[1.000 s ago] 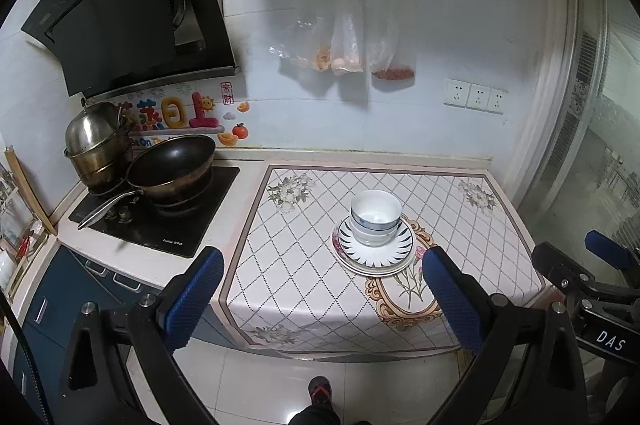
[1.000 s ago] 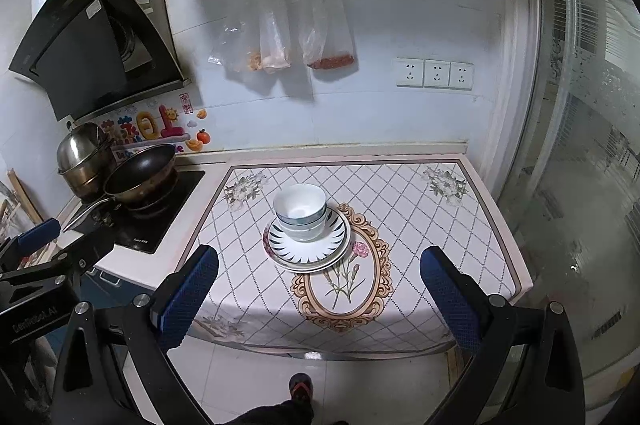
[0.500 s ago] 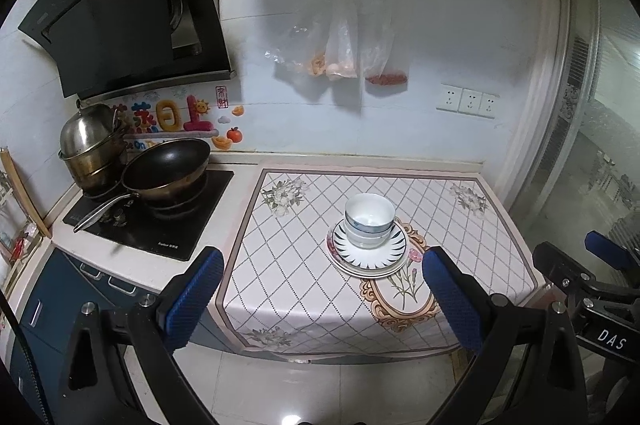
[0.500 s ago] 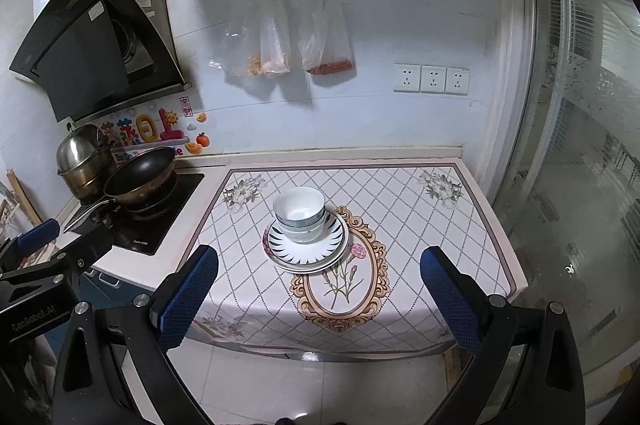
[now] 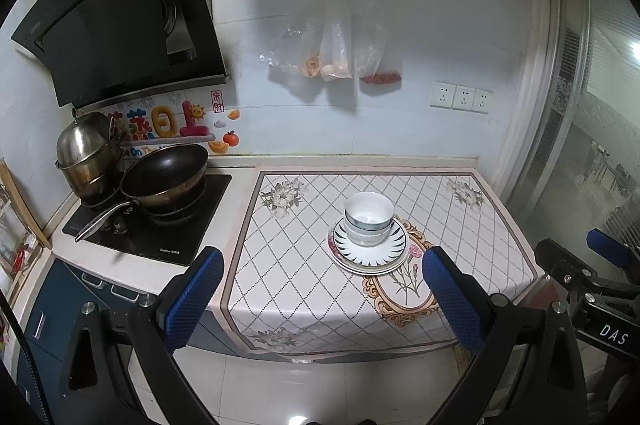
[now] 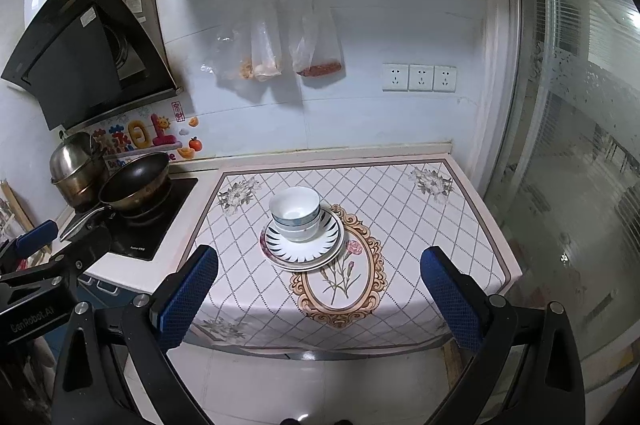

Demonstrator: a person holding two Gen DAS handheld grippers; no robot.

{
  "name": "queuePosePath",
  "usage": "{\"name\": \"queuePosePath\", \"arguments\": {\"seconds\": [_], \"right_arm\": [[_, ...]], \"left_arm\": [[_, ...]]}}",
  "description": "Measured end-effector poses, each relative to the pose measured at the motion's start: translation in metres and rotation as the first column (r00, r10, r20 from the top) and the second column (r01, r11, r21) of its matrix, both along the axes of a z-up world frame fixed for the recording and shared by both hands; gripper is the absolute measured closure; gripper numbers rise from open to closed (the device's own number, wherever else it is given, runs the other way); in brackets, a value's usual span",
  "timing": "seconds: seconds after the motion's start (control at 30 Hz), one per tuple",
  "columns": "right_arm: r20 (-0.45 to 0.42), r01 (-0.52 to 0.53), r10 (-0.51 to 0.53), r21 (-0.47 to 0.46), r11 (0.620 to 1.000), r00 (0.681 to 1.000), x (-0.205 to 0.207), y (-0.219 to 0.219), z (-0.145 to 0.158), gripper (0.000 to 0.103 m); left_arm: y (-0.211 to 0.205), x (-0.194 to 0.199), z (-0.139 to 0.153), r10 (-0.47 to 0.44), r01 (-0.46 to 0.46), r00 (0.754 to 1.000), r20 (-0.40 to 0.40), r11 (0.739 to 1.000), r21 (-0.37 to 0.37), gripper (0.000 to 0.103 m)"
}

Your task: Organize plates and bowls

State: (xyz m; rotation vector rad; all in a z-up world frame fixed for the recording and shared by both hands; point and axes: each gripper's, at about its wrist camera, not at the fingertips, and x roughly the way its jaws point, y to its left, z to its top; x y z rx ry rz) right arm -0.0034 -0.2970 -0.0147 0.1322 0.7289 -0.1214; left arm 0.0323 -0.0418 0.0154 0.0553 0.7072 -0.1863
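Note:
White bowls with blue bands point(image 5: 368, 219) sit nested on a stack of plates point(image 5: 370, 257), the top plate black-and-white striped, in the middle of the patterned counter mat. The same bowls point(image 6: 295, 213) and plates point(image 6: 304, 251) show in the right wrist view. My left gripper point(image 5: 322, 301) is open and empty, held well back from the counter and above the floor. My right gripper point(image 6: 318, 299) is open and empty too, equally far back. Each gripper shows at the edge of the other's view.
A black wok point(image 5: 164, 177) and a steel pot point(image 5: 88, 153) stand on the cooktop point(image 5: 160, 225) at the left. Plastic bags point(image 5: 336, 65) hang on the wall behind. A glass partition point(image 6: 580, 185) bounds the right side. The counter's front edge point(image 5: 340, 357) faces me.
Both grippers have drawn back and risen a little from the counter, so the dish stack looks smaller. The foot seen on the floor earlier is out of view. The dishes have not moved.

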Motion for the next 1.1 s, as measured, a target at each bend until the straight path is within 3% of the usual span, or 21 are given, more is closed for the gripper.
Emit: {"name": "queuePosePath", "arguments": {"seconds": [1.1], "right_arm": [[0.016,0.010,-0.010,-0.002,1.000,1.000,-0.007,0.014,0.005,0.000]], "left_arm": [[0.012,-0.003,0.004,-0.006,0.006,1.000,0.013,1.000,0.000,0.001]]}}
